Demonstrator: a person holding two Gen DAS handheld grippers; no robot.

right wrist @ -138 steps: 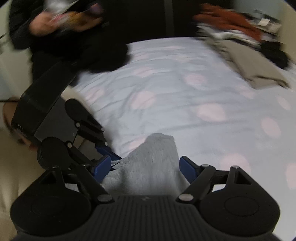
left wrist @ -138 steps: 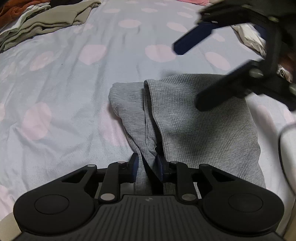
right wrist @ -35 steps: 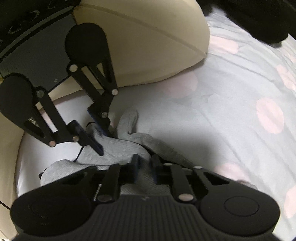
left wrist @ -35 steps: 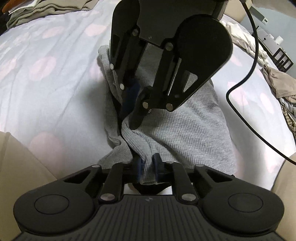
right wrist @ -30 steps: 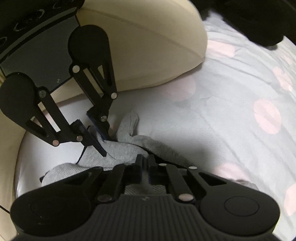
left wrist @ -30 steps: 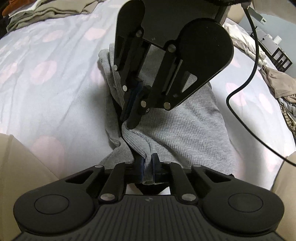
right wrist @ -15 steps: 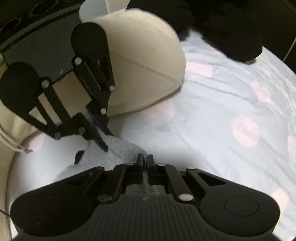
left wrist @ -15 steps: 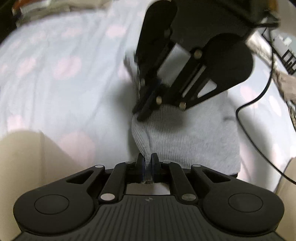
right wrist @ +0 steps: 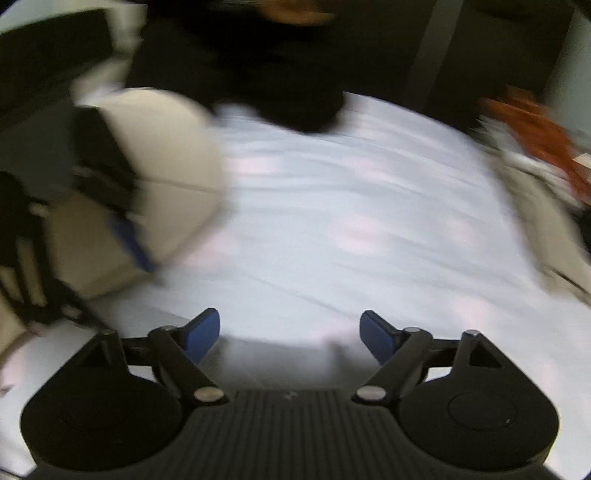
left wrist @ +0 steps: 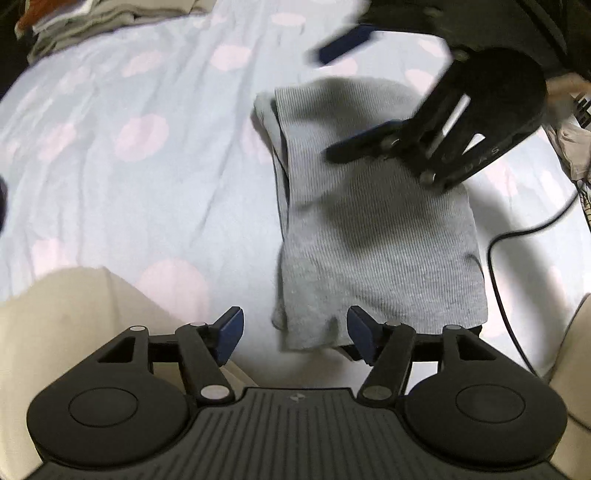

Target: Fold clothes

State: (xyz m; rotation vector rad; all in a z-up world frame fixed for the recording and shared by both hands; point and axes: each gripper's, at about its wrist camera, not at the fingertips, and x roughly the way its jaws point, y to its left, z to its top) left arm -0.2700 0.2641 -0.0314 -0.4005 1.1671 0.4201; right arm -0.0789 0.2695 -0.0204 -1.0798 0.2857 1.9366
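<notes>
A grey ribbed garment lies folded flat on the pale blue bedsheet with pink dots. My left gripper is open at the garment's near edge, with the near left corner between its blue pads, untouched. My right gripper is open and hovers blurred above the garment's far right part in the left wrist view. In its own blurred view the right gripper is open and empty over the sheet; the garment does not show there.
A pile of beige, white and orange clothes sits at the far left. A cream cushion lies near left, also in the right wrist view. A black cable runs at the right. More clothes lie right.
Both grippers let go of the grey garment and opened. The garment now lies flat and folded. The right gripper has lifted and swung away fast; the left has pulled back slightly.
</notes>
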